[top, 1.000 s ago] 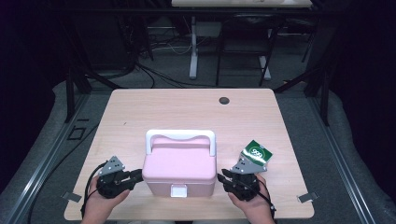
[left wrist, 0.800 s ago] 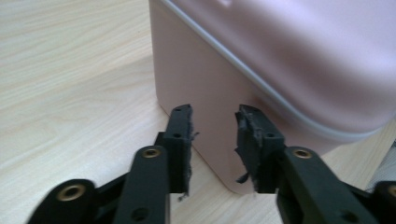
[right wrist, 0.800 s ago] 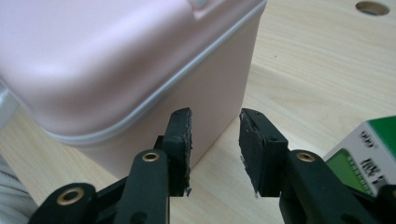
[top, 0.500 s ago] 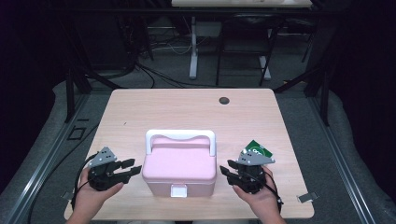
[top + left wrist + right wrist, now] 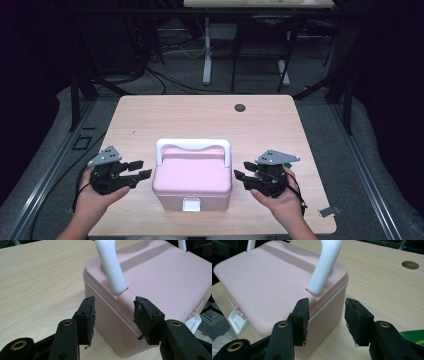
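A pink lidded box [image 5: 192, 180] with a white handle [image 5: 194, 145] stands near the table's front edge. My left gripper [image 5: 141, 168] hovers just left of it and points at its side. The jaws are open and have just been opening, with nothing pressed between them. In the left gripper view the pads [image 5: 90, 318] frame the box's corner [image 5: 160, 282] from a short distance. My right gripper [image 5: 243, 170] mirrors it on the right side. It is open too and has just been opening, with the box [image 5: 274, 282] ahead of its pads [image 5: 354, 318], untouched.
A green packet [image 5: 415, 337] lies on the table [image 5: 200, 117] under my right hand. A white latch [image 5: 191, 204] sits on the box's front. A round hole [image 5: 240, 107] is set in the tabletop at the back. Dark floor and cables surround the table.
Both hands have risen off the tabletop beside the box. Both pairs of jaws have spread wider. The box has not moved.
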Available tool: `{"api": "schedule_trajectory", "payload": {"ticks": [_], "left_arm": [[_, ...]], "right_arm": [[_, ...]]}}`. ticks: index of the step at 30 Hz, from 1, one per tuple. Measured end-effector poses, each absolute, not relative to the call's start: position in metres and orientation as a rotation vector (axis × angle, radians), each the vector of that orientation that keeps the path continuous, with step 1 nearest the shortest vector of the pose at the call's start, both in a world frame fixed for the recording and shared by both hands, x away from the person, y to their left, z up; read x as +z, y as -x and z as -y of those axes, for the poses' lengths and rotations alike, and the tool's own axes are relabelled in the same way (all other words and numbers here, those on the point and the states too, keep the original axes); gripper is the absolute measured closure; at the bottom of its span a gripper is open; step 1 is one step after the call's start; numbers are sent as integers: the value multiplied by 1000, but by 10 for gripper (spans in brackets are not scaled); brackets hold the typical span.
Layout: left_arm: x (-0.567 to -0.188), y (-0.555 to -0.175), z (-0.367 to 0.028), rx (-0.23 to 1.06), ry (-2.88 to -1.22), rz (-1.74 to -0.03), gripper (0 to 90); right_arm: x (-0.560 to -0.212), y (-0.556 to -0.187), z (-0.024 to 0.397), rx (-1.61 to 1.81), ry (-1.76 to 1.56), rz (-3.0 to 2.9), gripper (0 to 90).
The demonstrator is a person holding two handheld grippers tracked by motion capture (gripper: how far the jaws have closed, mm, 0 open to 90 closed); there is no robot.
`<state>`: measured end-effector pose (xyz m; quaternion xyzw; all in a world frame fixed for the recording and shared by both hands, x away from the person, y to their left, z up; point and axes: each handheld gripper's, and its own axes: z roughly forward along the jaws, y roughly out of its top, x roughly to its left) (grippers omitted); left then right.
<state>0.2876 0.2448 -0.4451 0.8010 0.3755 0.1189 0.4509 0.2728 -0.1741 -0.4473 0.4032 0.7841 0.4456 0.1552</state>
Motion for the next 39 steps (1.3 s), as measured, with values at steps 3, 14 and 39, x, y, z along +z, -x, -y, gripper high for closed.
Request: {"api": "schedule_trajectory", "payload": {"ticks": [3,14,39], "left_arm": [[-442,-289,-242,289,-1988,-914,505],[-439,-305,-226,220,-1987,-899,464],[-443,-316,-214,271,-2004,-889,569]], "right_arm": [[-444,-275,173,1301,-1161,-2249,532],[-443,-289,165,1400,-1172,-2297,505],[-452,-300,153,1442,-1132,-2292,579]]}}
